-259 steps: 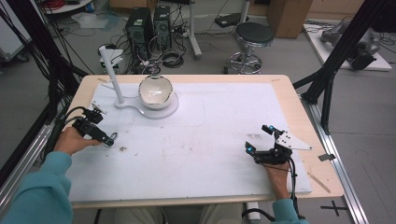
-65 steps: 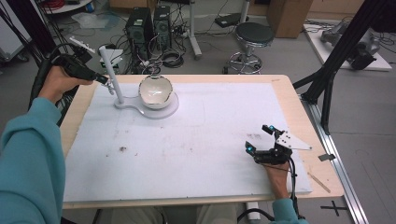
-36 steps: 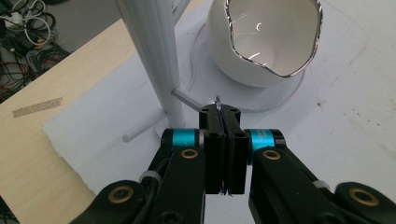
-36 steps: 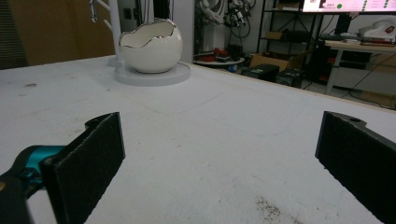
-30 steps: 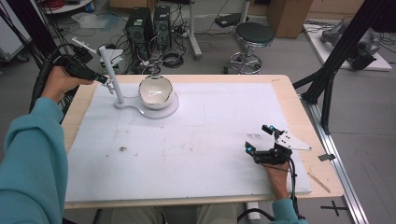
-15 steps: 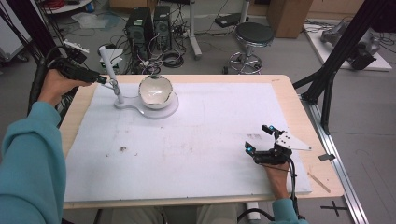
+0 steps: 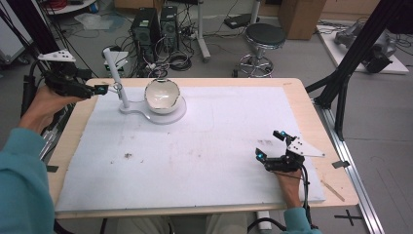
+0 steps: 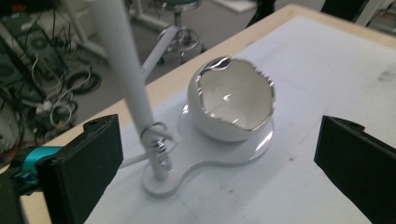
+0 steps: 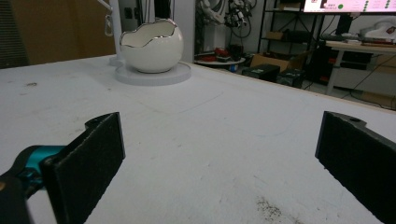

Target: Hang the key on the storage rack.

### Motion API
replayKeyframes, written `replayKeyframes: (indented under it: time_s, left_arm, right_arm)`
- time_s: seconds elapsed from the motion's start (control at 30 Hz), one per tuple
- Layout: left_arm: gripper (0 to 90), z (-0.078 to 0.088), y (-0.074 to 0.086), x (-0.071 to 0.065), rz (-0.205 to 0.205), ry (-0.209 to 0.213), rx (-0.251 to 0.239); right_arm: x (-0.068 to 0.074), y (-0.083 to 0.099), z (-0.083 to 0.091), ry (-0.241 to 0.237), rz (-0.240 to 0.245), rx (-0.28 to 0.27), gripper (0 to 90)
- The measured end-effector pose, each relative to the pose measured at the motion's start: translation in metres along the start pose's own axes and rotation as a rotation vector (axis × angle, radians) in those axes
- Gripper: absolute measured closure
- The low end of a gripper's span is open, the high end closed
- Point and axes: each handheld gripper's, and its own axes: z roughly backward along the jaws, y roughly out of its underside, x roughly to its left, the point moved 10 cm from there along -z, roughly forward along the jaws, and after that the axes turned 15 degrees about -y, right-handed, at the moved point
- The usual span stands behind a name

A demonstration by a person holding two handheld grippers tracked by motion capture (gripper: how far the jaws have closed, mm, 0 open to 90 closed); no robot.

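Note:
A white egg-shaped bowl (image 7: 163, 95) with a jagged silver rim sits on a white stand base (image 7: 168, 117) at the back left of the table. A slanted white post (image 7: 116, 73) rises from that base, with a small metal ring (image 8: 158, 137) hanging on it. My left gripper (image 7: 95, 86) is held in the air just left of the post, open, its tips close to the ring. In the left gripper view the jaws stand wide apart around the post (image 8: 130, 79) and bowl (image 8: 233, 100). My right gripper (image 7: 269, 145) rests open at the front right, holding nothing.
A white mat (image 7: 204, 151) covers most of the wooden table (image 7: 311, 112), with a few dark specks (image 7: 128, 156) on it. Behind the table stand computer towers (image 7: 156, 22), cables and a stool (image 7: 263, 41). A black frame leg (image 7: 350, 68) is at the right.
The left gripper has risen from the table's left side to the post at the back left, and over the last second sank slightly toward the ring. The right gripper has stayed still.

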Motion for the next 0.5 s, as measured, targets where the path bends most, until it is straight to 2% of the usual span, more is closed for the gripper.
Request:
replayKeyframes:
  time_s: [0.07,0.13,0.17,0.23,0.4,0.5]
  left_arm:
    - [1.7,0.007,0.001,-0.013,-0.024,-0.004,-0.046]
    - [1.7,0.012,0.005,-0.026,-0.005,0.021,-0.097]
    - [1.6,0.014,0.008,-0.031,-0.006,0.026,-0.107]
    - [1.6,0.015,0.017,-0.044,0.002,0.045,-0.129]
    - [1.7,0.020,0.043,-0.079,0.010,0.076,-0.222]
    - [1.7,0.022,0.062,-0.098,-0.009,0.070,-0.273]
  right_arm:
    - [0.000,0.000,0.000,0.000,0.000,0.000,0.6]
    - [0.000,0.000,0.000,0.001,-0.001,0.000,0.6]
    - [0.000,0.000,0.000,0.000,0.001,0.000,0.6]
    - [0.000,0.000,0.000,0.002,0.001,-0.002,0.5]
    - [0.000,0.000,0.000,0.001,0.006,0.002,0.6]
    - [0.000,0.000,0.000,0.003,-0.002,-0.001,0.6]
